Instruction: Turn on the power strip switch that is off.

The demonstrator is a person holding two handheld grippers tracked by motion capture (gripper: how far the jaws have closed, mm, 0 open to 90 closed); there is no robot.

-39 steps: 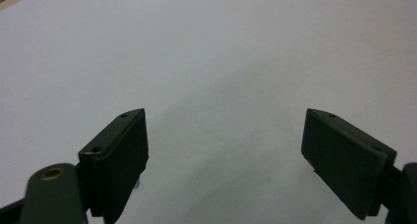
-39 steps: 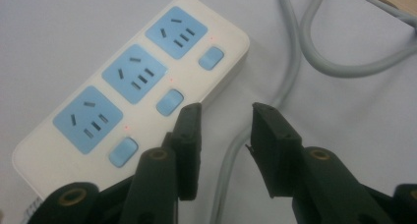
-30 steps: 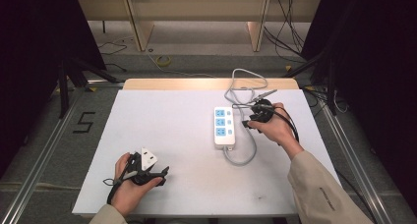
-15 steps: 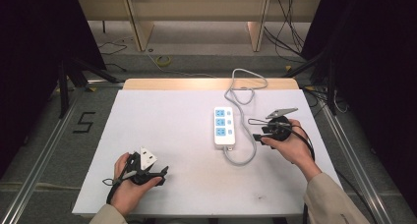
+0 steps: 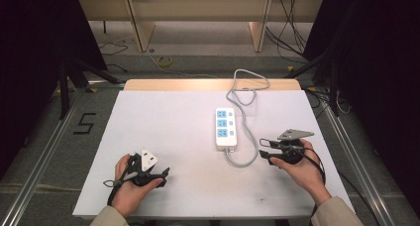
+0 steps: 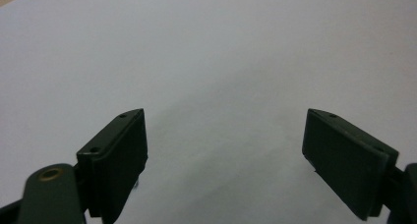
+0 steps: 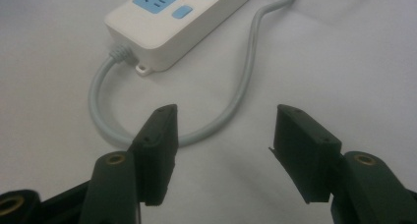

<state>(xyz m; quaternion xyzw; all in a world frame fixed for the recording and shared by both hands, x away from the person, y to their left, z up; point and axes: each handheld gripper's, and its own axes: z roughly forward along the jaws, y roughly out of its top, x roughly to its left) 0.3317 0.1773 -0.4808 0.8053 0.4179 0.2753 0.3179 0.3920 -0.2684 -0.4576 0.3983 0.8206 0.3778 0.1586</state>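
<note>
White tabletop (image 5: 173, 117) carries the power strip (image 5: 225, 127); right tongs (image 7: 223, 135), jaws apart, face its cable (image 7: 246, 81) for pickup, while left tongs (image 6: 223, 150) rest apart.

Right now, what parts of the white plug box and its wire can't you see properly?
- Power strip: its far end is cut off by the top edge of the right gripper view.
- Cable: in the high view it loops past the table's far edge; its plug end cannot be made out.
- Socket markings: too small in the high view.
- Cable loop: partly hidden behind the right gripper's jaw.
</note>
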